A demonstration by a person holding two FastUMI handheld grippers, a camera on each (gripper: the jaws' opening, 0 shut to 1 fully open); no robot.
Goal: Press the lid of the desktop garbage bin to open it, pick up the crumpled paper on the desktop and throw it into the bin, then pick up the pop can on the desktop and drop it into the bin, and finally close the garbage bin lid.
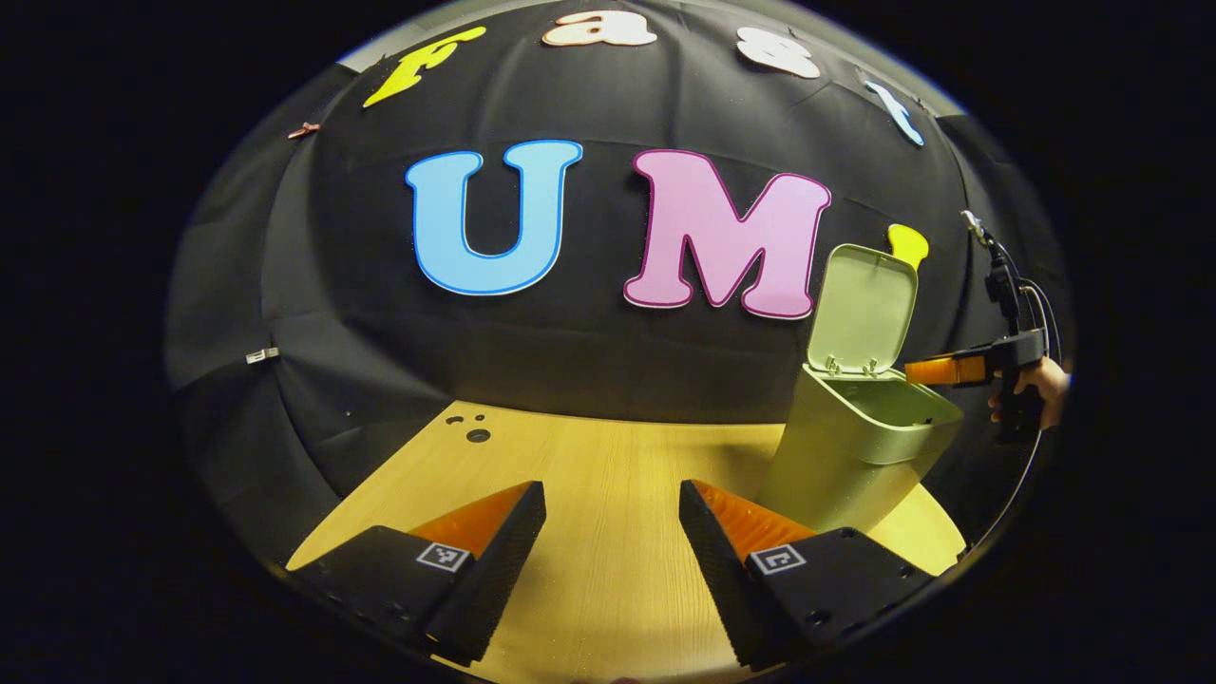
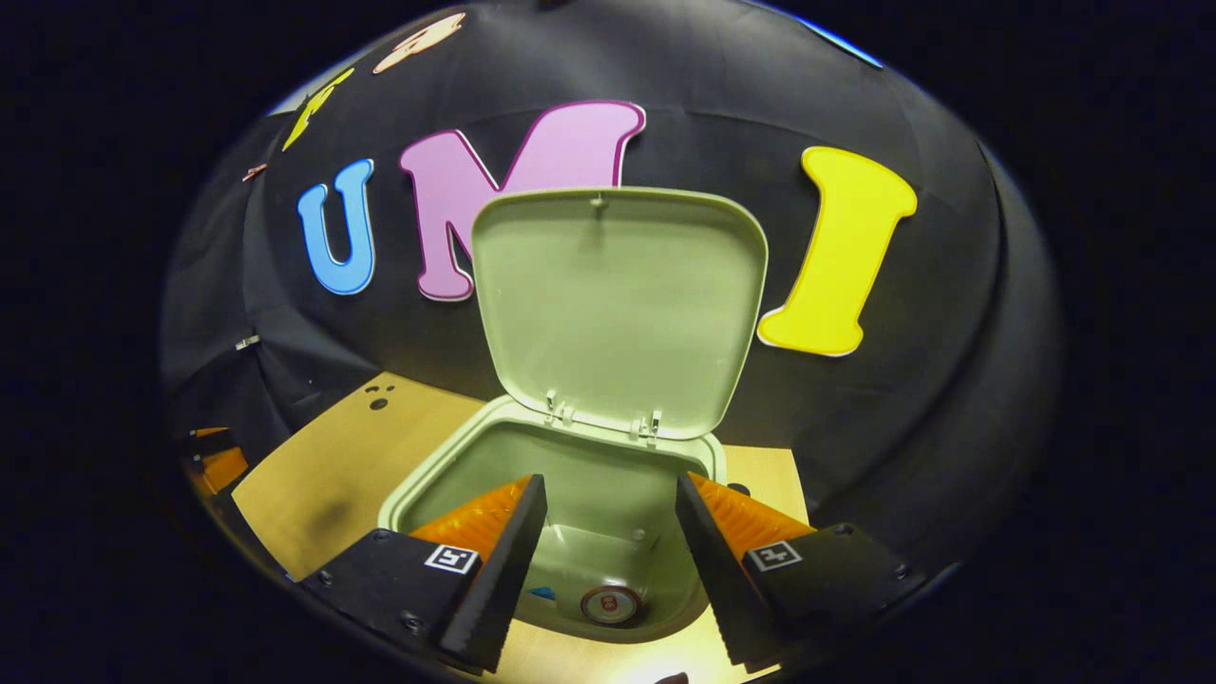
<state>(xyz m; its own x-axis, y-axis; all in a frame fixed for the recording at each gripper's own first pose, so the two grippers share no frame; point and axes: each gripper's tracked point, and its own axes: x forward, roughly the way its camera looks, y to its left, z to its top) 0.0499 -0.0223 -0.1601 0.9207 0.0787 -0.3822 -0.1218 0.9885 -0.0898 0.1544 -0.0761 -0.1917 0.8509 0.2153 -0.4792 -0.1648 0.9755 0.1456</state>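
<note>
**A:** Start closest in. Your right gripper (image 2: 608, 560) hangs directly over the mouth of the bin (image 2: 418, 480), fingers spread apart with nothing between them. Straight below, on the bin's floor, the pop can (image 2: 610, 604) lies with its round end facing up at you. I can't make out the crumpled paper in there; there's only a small blue scrap beside the can.

**B:** So closing the lid is what's left, by my reckoning?

**A:** I'd judge so. The lid (image 2: 617, 304) stands upright just beyond your fingers, hinged along the bin's far rim, inner face towards you. Its free edge is at the top, so it has to swing forward and down, towards you.

**B:** And the other hand?

**A:** Your left gripper (image 1: 613, 560) is also open and empty, over bare desktop (image 1: 608, 465), with the bin well off to its right. The right one is much nearer.
</note>
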